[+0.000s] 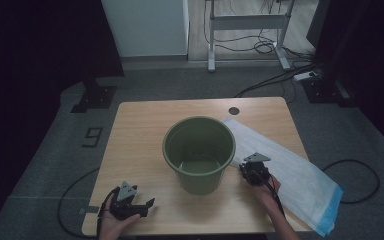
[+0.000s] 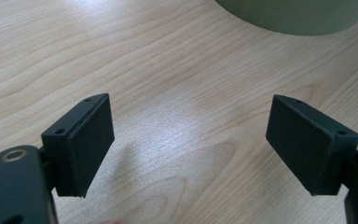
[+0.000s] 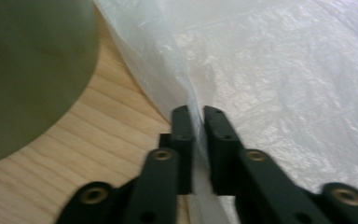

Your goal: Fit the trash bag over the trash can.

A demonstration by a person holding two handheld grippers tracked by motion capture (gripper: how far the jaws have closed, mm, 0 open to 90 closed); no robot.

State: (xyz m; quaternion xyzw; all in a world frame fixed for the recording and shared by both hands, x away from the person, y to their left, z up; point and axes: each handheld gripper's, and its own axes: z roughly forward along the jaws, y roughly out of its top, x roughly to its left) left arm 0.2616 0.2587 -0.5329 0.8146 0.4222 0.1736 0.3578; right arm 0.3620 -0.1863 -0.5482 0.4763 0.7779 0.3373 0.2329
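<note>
A green bucket (image 1: 199, 152) stands empty and unlined at the middle of a wooden table (image 1: 140, 125), while a translucent white bin bag (image 1: 290, 167) with a blue edge lies flat to its right, running from beside the bucket's far rim to the table's near right corner. The right gripper (image 1: 254, 171), just to the right of the bucket, has its jaws pressed together on the left edge of the bag; in the right gripper view a thin fold of plastic (image 3: 198, 140) runs up between the two black jaws, with the bucket's green wall (image 3: 32, 70) close at the left.

The left gripper (image 1: 147, 204) rests at the near left of the table, well apart from the bag, its jaws spread wide over bare wood; in the left gripper view nothing lies between its pads (image 2: 91, 144), and the bucket's base (image 2: 298, 16) shows at the far edge.

The work appears to be at its start: the bag's edge is pinched, but the bag is not yet lifted, opened or drawn over the bucket's rim. Opening its mouth and fitting it into the bucket likely remain, and the idle left gripper will probably be needed.
</note>
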